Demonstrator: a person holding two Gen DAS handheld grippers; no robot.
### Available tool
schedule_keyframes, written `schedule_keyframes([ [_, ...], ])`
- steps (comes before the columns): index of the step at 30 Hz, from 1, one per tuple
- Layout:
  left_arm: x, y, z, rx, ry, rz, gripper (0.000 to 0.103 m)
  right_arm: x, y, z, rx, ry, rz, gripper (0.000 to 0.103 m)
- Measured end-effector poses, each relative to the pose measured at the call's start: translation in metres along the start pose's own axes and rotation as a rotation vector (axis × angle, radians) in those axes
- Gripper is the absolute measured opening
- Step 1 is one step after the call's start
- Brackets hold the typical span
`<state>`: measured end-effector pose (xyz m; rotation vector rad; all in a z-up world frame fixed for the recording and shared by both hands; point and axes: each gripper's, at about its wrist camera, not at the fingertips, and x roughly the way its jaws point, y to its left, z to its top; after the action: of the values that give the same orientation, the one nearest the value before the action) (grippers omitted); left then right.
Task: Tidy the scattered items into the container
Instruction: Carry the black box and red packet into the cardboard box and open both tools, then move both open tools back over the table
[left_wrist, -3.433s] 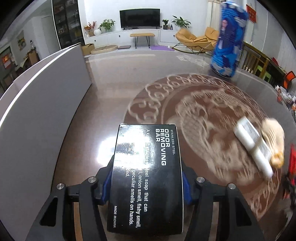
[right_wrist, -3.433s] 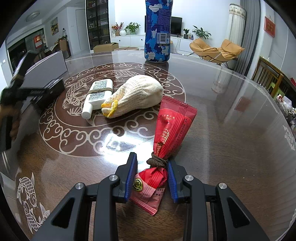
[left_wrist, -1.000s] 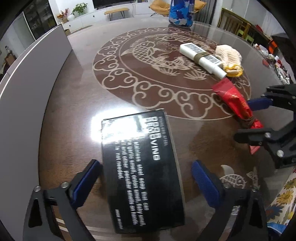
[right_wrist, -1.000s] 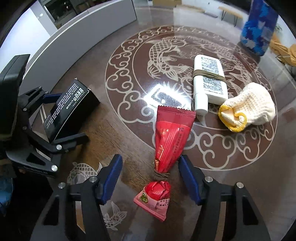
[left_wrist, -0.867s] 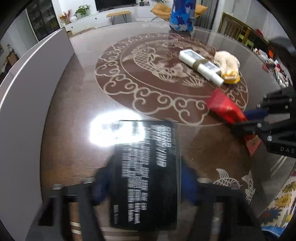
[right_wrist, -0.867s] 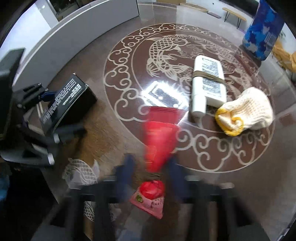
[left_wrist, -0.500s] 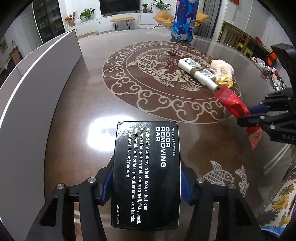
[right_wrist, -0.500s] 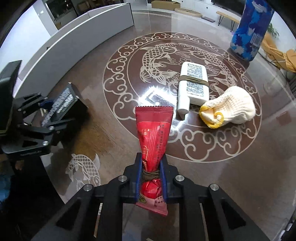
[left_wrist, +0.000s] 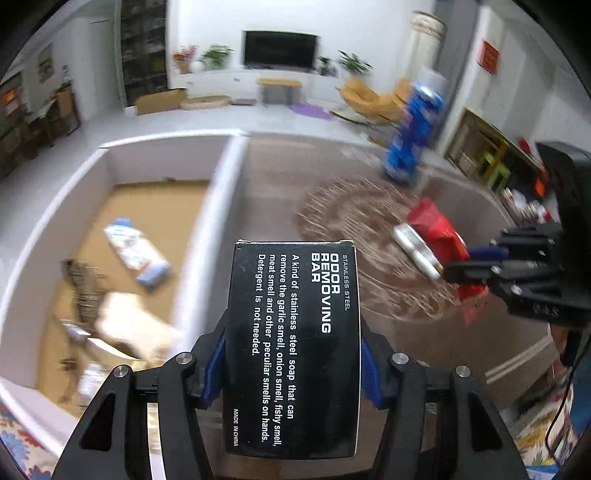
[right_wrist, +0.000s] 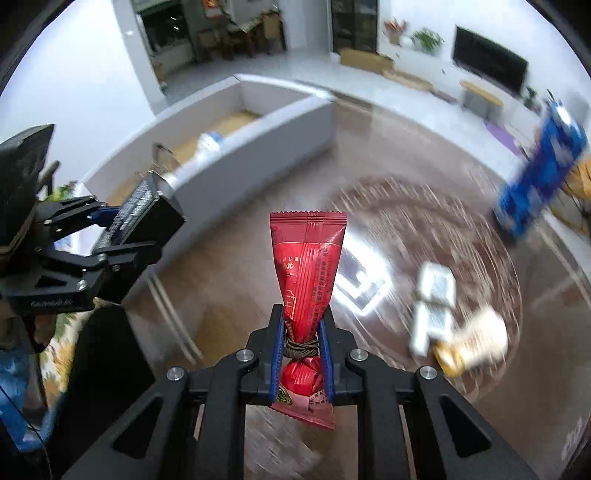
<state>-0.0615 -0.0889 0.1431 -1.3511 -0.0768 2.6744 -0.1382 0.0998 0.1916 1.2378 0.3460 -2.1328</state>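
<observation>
My left gripper (left_wrist: 291, 365) is shut on a black box (left_wrist: 291, 347) printed "odor removing bar", held in the air near the right wall of the white container (left_wrist: 218, 206). My right gripper (right_wrist: 301, 339) is shut on a red snack packet (right_wrist: 306, 266) at its tied neck, lifted above the table. The container (right_wrist: 258, 136) has a brown floor with several items inside. A white bottle (right_wrist: 432, 299) and a cream knitted glove (right_wrist: 476, 339) lie on the table's round fish pattern. Each gripper shows in the other's view, the right one (left_wrist: 472, 262) and the left one (right_wrist: 110, 229).
A tall blue patterned can (left_wrist: 413, 133) stands at the far side of the brown table (left_wrist: 280, 173), also seen in the right wrist view (right_wrist: 539, 173). A flowered cloth (left_wrist: 535, 435) lies below the table's near edge. The living room lies beyond.
Both grippers have risen and swung left toward the container, carrying the black box and the red packet. The container's inside has come into view.
</observation>
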Motion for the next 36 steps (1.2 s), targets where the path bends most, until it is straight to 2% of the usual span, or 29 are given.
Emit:
schedule_keyframes([
  [6,-0.037,0.104,0.012,-0.121,-0.03,0.159,0.058,-0.008,0.104,0.074,-0.09,-0.11,0.118,0.018],
  [10,-0.042,0.166,0.005,-0.204,-0.017,0.257,0.058,0.011,0.171,0.106,-0.163,-0.138,0.197,0.018],
  [15,-0.024,0.22,-0.013,-0.271,0.046,0.329,0.058,0.066,0.234,0.12,-0.223,-0.076,0.247,0.018],
  [20,0.0,0.244,-0.026,-0.299,0.093,0.349,0.058,0.122,0.269,0.115,-0.26,0.016,0.237,0.019],
  [21,0.004,0.246,-0.028,-0.306,0.097,0.353,0.058,0.131,0.268,0.112,-0.259,0.03,0.247,0.019],
  [22,0.007,0.247,-0.031,-0.313,0.104,0.359,0.059,0.138,0.267,0.109,-0.254,0.04,0.26,0.024],
  [23,0.01,0.249,-0.032,-0.319,0.112,0.367,0.059,0.143,0.268,0.108,-0.248,0.043,0.267,0.042],
  [24,0.011,0.25,-0.034,-0.323,0.114,0.38,0.06,0.146,0.267,0.108,-0.238,0.035,0.265,0.054],
  [25,0.01,0.25,-0.036,-0.326,0.111,0.396,0.065,0.147,0.265,0.106,-0.225,0.019,0.262,0.074],
  [26,0.01,0.251,-0.035,-0.329,0.101,0.411,0.072,0.145,0.257,0.103,-0.212,0.002,0.267,0.078],
  [28,0.004,0.247,-0.033,-0.336,0.059,0.433,0.078,0.138,0.245,0.101,-0.178,-0.023,0.286,0.077],
  [31,-0.01,0.234,-0.031,-0.34,-0.004,0.44,0.079,0.116,0.222,0.097,-0.151,-0.111,0.267,0.078],
  [33,-0.022,0.213,-0.026,-0.321,-0.052,0.433,0.079,0.093,0.202,0.083,-0.149,-0.208,0.224,0.082],
  [35,-0.032,0.184,-0.021,-0.28,-0.096,0.408,0.08,0.073,0.18,0.064,-0.136,-0.298,0.159,0.095],
  [36,-0.038,0.164,-0.018,-0.248,-0.122,0.385,0.081,0.061,0.166,0.05,-0.118,-0.346,0.109,0.098],
])
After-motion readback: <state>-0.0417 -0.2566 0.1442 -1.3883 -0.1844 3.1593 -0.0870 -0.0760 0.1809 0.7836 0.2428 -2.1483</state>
